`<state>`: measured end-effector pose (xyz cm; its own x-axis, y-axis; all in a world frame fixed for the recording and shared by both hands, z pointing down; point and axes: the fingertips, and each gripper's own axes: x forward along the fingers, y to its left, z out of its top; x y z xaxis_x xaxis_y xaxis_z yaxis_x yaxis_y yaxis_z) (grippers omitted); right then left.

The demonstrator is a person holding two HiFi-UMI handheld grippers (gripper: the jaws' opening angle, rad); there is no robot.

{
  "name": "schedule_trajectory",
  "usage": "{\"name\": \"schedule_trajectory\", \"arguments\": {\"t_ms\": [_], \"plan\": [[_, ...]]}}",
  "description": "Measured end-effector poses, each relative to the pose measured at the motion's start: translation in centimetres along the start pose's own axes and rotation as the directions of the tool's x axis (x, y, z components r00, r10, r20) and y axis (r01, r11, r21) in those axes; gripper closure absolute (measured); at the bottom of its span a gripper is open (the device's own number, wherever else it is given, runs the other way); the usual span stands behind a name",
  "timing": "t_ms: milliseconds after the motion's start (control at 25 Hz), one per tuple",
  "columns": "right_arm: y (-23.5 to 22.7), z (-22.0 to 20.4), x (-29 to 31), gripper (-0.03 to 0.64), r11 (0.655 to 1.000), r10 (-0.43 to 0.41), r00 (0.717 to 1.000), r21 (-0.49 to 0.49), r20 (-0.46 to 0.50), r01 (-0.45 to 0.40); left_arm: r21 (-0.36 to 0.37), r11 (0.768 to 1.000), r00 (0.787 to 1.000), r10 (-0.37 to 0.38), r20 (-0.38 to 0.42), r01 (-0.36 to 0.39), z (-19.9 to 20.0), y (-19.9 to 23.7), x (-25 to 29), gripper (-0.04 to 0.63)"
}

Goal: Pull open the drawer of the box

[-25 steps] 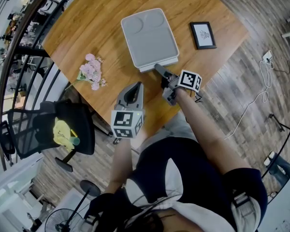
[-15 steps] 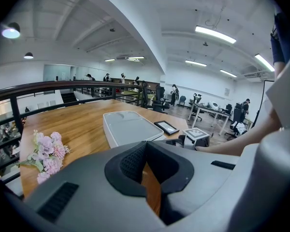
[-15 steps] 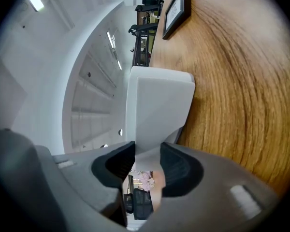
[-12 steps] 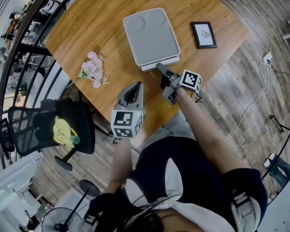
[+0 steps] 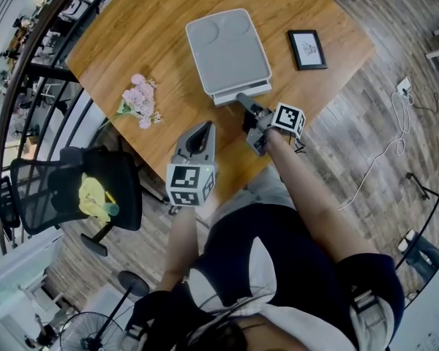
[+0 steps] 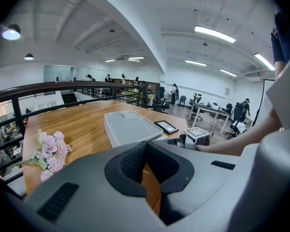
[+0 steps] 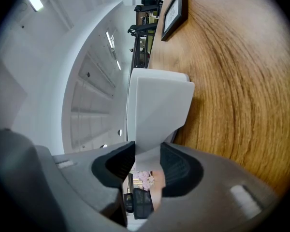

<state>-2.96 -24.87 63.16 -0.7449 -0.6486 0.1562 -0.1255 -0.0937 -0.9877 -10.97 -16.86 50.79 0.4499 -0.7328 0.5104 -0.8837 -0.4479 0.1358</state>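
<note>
Wood surface, seen from the head view. Grey-white box lies flat near its middle. Drawer shows as a thin strip at the box's 5 o'clock end, i.e. only slightly out.

R gripper comes in from 5 o'clock, tips at that strip. R gripper view: fingers closed on the drawer's pale front tab, which sits between the pads w/ both pads touching it.

L gripper is at approx 7 o'clock of the box, well apart from it, over the surface's near edge and pointing to 12. L gripper view: fingers have tips together w/ nothing held; only wood shows through the gap lower down.

Other items: black frame at 3 o'clock of box, near but not touching. Pink flowers at 8 o'clock of box, apart from it. Off the surface, further out at 8 o'clock, black chair w/ a yellow thing on the seat.
</note>
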Motion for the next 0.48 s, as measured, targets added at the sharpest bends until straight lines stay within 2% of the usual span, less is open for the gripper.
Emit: {"name": "schedule_trajectory", "arguments": {"t_ms": [480], "plan": [[-0.21,-0.78,-0.80,0.459,1.000,0.015,1.000,-0.011,-0.008,-0.015,0.012,1.000,1.000,-0.012,-0.005,0.012,-0.40,-0.95,-0.50,0.578]]}}
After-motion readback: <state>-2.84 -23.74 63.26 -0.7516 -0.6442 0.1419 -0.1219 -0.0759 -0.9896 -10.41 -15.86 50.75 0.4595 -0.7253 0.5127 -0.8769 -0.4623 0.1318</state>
